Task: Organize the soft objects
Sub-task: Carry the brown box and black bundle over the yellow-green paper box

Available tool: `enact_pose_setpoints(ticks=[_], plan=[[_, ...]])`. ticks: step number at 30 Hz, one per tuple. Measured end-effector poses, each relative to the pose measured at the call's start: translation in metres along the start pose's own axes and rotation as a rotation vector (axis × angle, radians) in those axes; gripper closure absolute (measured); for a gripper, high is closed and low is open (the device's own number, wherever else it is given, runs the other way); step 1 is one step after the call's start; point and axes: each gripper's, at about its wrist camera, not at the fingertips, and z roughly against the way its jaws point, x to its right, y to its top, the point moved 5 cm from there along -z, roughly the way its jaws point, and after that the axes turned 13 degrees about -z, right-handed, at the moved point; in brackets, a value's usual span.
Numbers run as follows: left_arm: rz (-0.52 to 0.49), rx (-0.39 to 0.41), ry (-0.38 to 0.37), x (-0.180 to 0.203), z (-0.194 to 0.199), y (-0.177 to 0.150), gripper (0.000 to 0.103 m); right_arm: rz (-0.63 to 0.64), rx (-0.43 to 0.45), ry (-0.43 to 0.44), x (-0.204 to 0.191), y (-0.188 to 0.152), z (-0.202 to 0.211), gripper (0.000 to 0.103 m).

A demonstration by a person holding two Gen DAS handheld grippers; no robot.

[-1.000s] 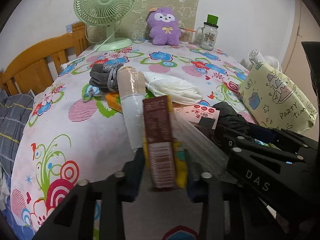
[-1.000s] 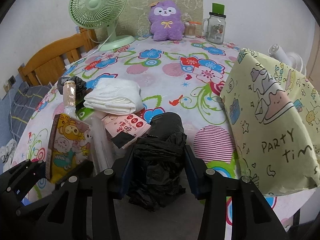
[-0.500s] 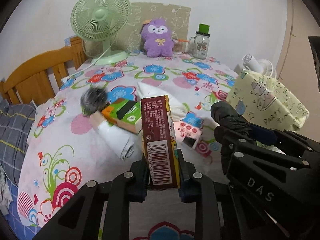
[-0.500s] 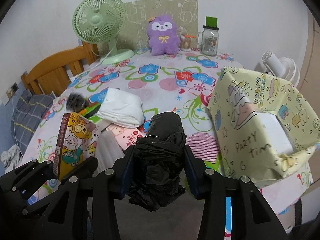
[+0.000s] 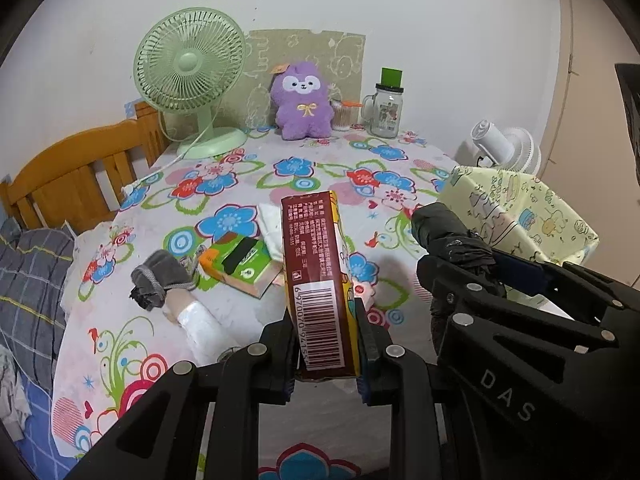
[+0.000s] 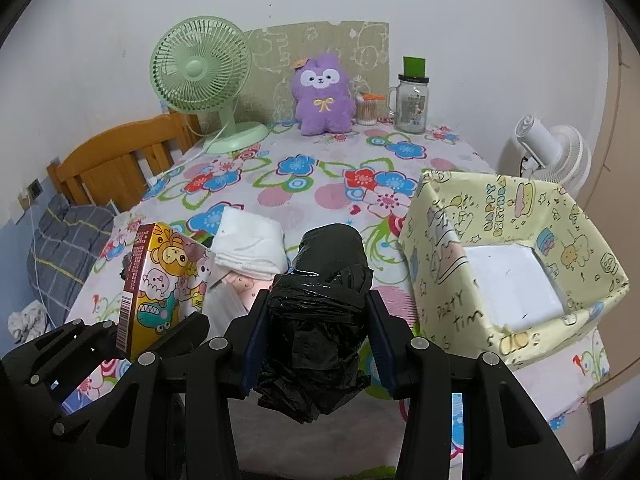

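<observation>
On the flowered counter (image 5: 320, 160), lower centre of the left wrist view, I log my left gripper (image 5: 327, 346) clenched on a narrow cartoon-printed box (image 5: 318, 292), its jaws pressing both broad faces; the brown barcode edge faces the camera and the box stands upright, lifted clear of the cloth. Its jaws have just been closing, with the box between them.

Lower centre of the right wrist view: my right gripper (image 6: 316, 330) is grasping a roll of black plastic bags (image 6: 320, 292), pads against both sides, loose film hanging below the jaws.

Right of frame in that view: one open box wrapped in pale yellow party paper (image 6: 516, 248), white inside, nothing visible in it, at the counter's near right edge.

Remaining soft items, left wrist view:
- grey sock bundle (image 5: 160, 280), left of centre, touching a white wrapped roll (image 5: 200, 328);
- green and orange tissue pack (image 5: 240, 264), just beside the sock bundle;
- folded white cloth (image 6: 250, 248), behind the held box.

Upper part of both frames, far edge of the counter:
- green desk fan (image 5: 192, 76);
- purple plush toy (image 5: 305, 100);
- glass jar with green lid (image 5: 387, 108).

Left edge: wooden bed frame (image 5: 72, 176) with grey checked bedding (image 5: 28, 276).
</observation>
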Motion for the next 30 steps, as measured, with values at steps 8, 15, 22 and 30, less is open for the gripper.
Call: enact_pose_setpoints(ticks=[8, 15, 22, 30], plan=[[-0.017, 0.026, -0.005, 0.005, 0.012, 0.018, 0.081, -0.006, 0.031, -0.003, 0.003, 0.013, 0.018, 0.053], [-0.035, 0.063, 0.003, 0.011, 0.026, 0.037, 0.081, -0.010, 0.070, -0.002, 0.005, 0.031, 0.035, 0.053], [-0.048, 0.082, 0.012, 0.017, 0.033, 0.049, 0.081, -0.013, 0.092, -0.003, 0.011, 0.043, 0.046, 0.053], [-0.063, 0.104, 0.017, 0.029, 0.039, 0.065, 0.081, -0.018, 0.116, -0.008, 0.022, 0.057, 0.058, 0.053]])
